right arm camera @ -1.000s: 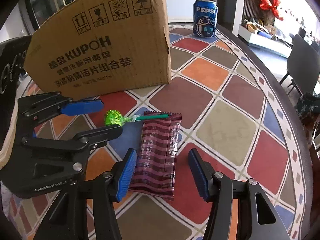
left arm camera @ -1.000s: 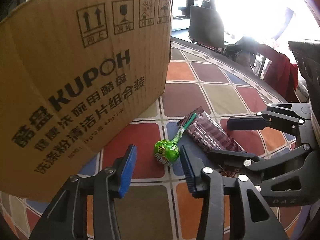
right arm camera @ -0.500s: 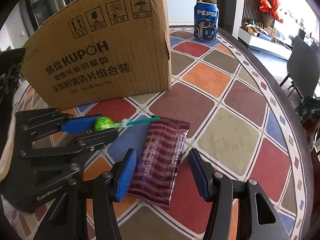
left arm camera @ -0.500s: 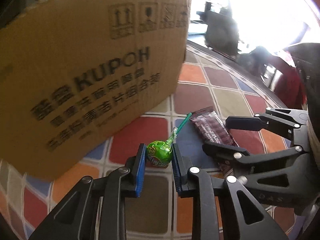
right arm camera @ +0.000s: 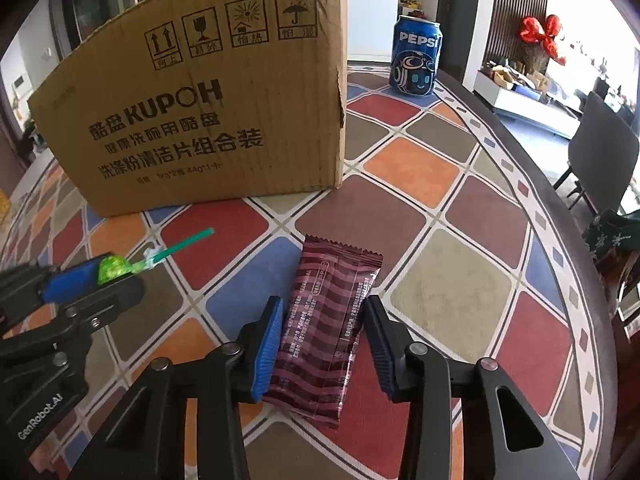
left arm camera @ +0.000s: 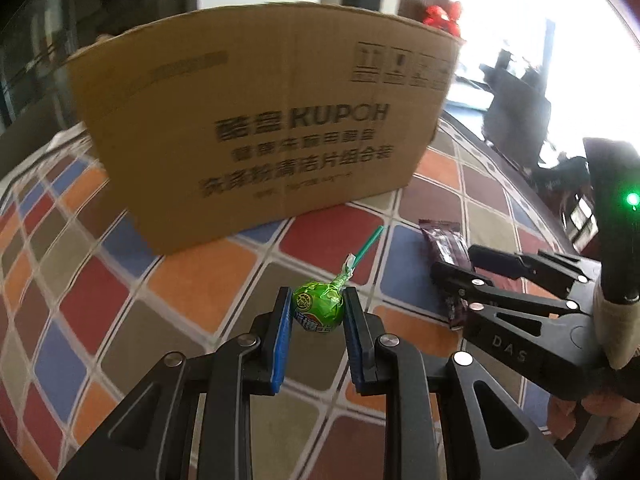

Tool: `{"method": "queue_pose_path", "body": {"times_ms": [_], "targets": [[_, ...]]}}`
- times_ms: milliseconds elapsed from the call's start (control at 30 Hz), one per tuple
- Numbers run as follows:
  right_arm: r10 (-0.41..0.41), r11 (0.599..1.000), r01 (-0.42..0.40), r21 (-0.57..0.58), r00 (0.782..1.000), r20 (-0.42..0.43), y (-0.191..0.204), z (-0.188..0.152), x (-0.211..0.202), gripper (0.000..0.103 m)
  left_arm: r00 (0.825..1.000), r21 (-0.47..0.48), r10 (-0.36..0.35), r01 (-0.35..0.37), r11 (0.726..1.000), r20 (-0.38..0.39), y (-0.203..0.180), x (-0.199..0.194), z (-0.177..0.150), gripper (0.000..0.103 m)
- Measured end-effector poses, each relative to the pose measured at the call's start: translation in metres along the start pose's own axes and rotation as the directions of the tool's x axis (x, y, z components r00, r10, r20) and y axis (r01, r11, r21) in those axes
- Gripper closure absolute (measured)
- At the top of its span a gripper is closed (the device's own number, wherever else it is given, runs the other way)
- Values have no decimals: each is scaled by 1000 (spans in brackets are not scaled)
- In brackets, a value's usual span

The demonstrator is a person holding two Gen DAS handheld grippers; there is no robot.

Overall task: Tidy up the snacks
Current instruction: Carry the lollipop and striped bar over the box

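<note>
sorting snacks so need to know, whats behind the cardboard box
Past the right edge of the KUPOH cardboard box, a blue Pepsi can stands on the patterned table. Whatever sits directly behind the box, and anything inside it, is hidden by its front wall.

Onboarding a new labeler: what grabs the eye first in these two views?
The big KUPOH cardboard box standing at the back of the colourful checkered tablecloth, with a blue Pepsi can off its right corner. Then the green lollipop clamped in the left gripper, and the maroon striped snack packet lying between the open right gripper fingers.
</note>
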State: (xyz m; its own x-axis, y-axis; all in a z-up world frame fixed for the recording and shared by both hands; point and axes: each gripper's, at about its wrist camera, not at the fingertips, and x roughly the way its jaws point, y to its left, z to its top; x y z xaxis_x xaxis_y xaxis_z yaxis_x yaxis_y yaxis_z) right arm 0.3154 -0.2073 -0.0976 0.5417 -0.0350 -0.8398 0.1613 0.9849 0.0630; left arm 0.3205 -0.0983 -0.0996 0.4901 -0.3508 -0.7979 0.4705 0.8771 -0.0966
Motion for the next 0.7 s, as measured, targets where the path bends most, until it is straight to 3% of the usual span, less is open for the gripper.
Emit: {"method": "queue_pose_path", "body": {"times_ms": [367,700], "targets": [[109,994,-109,-13,991,72,4,-3,-43,63,997,-130,27,-18,991,66,-3,-51,-11,78],[179,983,-172,-58,970,166,9,1,-92,63,983,-161,74,-47,986,168,-10,-103,-3,78]]}}
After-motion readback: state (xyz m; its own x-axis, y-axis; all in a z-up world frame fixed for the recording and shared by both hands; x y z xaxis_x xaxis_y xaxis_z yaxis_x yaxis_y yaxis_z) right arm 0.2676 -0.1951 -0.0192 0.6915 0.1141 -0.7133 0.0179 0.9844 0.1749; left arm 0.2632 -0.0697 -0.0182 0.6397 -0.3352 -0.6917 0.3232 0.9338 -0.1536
